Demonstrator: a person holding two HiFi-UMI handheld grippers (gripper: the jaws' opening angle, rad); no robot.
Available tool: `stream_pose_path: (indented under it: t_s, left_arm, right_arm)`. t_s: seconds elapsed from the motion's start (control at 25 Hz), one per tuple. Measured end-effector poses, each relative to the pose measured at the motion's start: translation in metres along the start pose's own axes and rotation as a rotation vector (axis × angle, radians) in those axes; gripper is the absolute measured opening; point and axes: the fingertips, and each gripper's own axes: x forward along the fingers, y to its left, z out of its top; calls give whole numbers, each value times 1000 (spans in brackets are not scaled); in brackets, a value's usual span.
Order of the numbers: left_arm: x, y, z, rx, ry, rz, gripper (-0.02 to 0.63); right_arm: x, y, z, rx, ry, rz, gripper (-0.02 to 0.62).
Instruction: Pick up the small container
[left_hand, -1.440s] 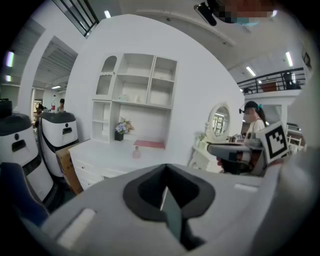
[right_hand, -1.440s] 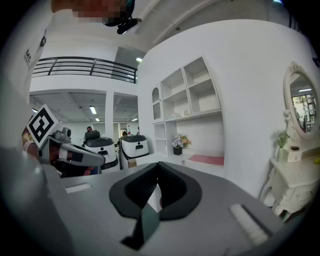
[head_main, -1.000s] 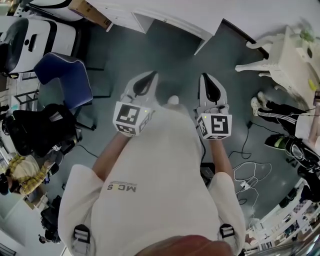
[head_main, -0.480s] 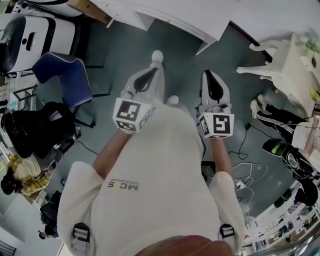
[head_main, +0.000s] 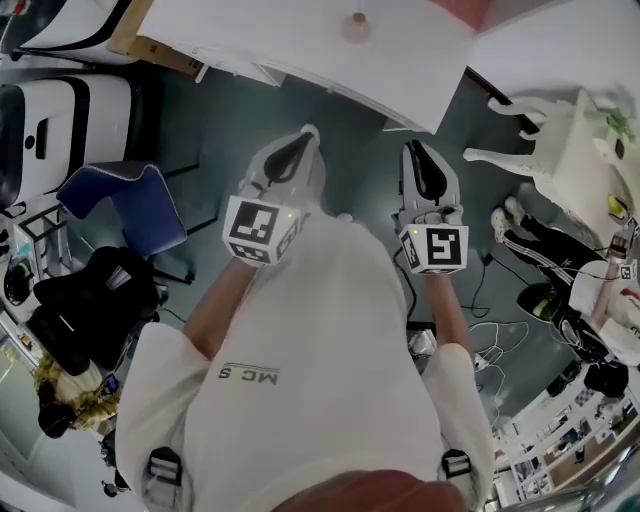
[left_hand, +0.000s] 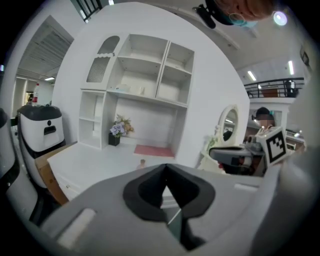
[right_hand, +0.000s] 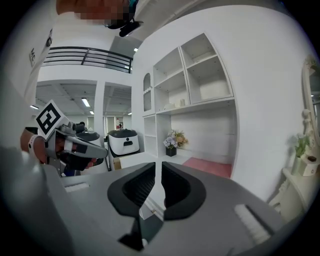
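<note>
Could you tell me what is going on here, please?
A person stands facing a white desk, holding a gripper in each hand out over the floor. The small container sits on the desk, untouched and well ahead of both. The left gripper has its jaws together and holds nothing. The right gripper has its jaws opening, with nothing between them. The pick-up has not yet begun.

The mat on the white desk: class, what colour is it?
Pinkish red; the mat shows best in the left gripper view.
</note>
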Motion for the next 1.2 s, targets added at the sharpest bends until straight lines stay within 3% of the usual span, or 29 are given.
stream_pose_path:
  t_s: [0.28, 0.52, 0.8, 1.04, 1.2]
  left_arm:
    - [59, 81, 48, -2, -1, -74, 0]
    - [103, 133, 76, 12, 0, -112, 0]
    - [139, 154, 82, 6, 29, -91, 0]
    - [168, 164, 64, -35, 43, -35, 0]
    - [185, 160, 55, -26, 44, -48, 0]
  right_arm:
    - [112, -21, 36, 2, 14, -42, 53]
    - [184, -30, 54, 3, 23, -10, 63]
    - [235, -57, 45, -28, 33, 16, 77]
    - [265, -72, 27, -31, 18, 29, 87]
    - [277, -79, 5, -28, 32, 24, 88]
